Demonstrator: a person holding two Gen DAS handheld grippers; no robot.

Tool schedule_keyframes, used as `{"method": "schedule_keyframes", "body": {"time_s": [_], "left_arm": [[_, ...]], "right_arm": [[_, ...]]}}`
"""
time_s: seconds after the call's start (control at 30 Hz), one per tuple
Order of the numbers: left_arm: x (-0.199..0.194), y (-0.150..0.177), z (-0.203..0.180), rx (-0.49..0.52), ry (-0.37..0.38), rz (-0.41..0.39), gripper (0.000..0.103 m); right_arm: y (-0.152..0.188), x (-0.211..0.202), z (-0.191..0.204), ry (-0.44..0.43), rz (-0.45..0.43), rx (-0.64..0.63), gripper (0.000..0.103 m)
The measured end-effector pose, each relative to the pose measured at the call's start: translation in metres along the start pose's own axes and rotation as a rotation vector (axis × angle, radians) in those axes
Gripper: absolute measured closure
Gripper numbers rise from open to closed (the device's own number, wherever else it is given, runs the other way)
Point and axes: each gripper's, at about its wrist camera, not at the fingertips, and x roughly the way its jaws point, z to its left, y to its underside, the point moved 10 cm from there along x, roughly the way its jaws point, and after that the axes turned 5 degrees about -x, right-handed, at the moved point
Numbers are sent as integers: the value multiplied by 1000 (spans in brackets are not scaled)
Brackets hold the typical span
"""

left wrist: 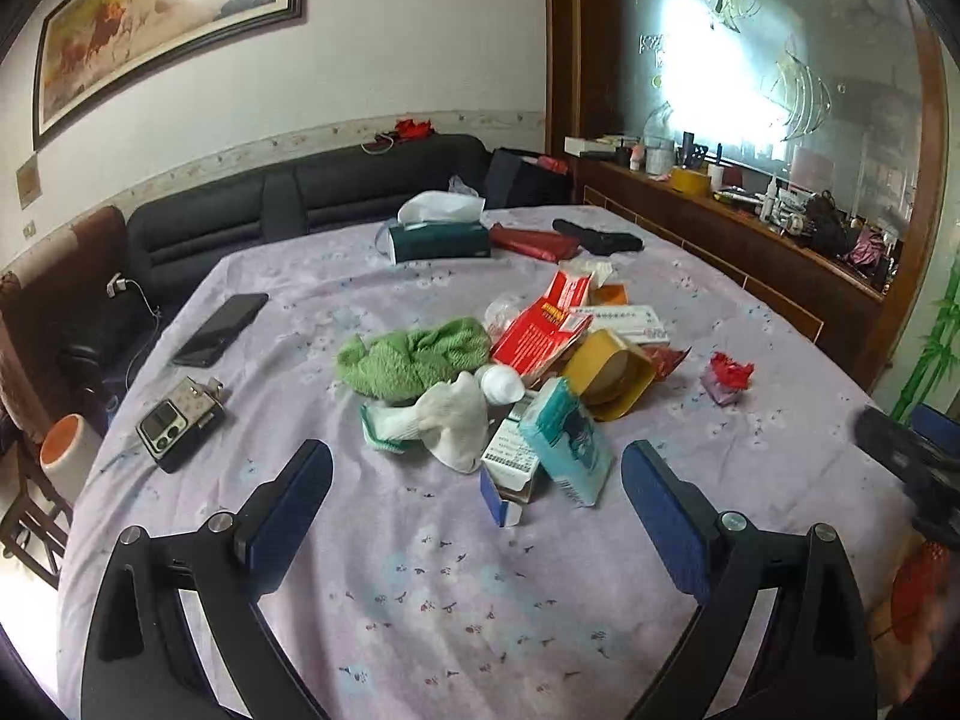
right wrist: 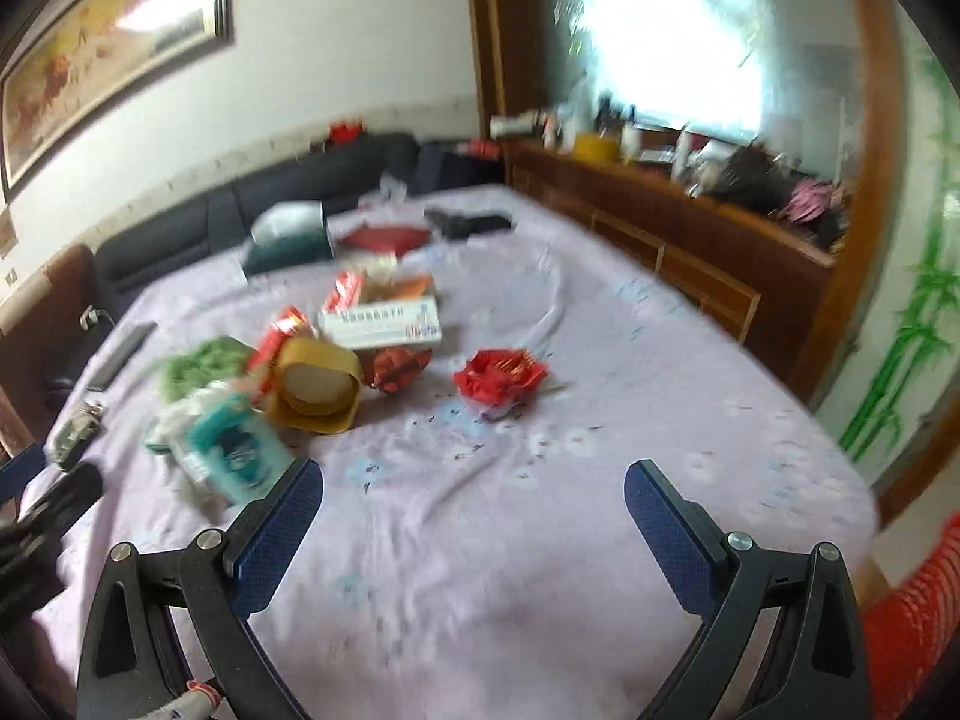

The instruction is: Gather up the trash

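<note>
A heap of trash lies mid-table on the purple cloth: a teal packet (left wrist: 567, 441), a white medicine box (left wrist: 510, 450), red cartons (left wrist: 540, 330), a yellow box (left wrist: 609, 375), a white sock (left wrist: 447, 420) and a green towel (left wrist: 414, 357). A crumpled red wrapper (left wrist: 729, 375) lies apart to the right; it also shows in the right wrist view (right wrist: 501, 375). My left gripper (left wrist: 477, 471) is open and empty, just short of the heap. My right gripper (right wrist: 474, 489) is open and empty above bare cloth, with the teal packet (right wrist: 237, 456) by its left finger.
A tissue box (left wrist: 438, 234), a red pouch (left wrist: 534, 243) and a black item (left wrist: 597, 237) lie at the far side. A phone (left wrist: 221, 329) and a small device (left wrist: 180, 423) lie left. A red mesh bin (right wrist: 912, 618) stands at the lower right. A sofa and wooden sideboard border the table.
</note>
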Motion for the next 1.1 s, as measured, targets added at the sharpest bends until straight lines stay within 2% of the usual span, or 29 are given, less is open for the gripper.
{"method": "schedule_keyframes", "body": {"time_s": [0.17,0.4,0.83,1.1], "left_arm": [[-22,-8,-4,-4,8,-27,7],[-45,-10,-8,5,27,-56,7],[-57,-6,-25,44,78,-60,7],[-56,-5,-28,51,96,-54,7]], "right_arm": [[4,-61,-1,14,-107,24,0],[0,-106,6,0,-191,28,0],[4,-125,-7,100,-220,40,0],[5,-127,-12,102,-226,49,0]]}}
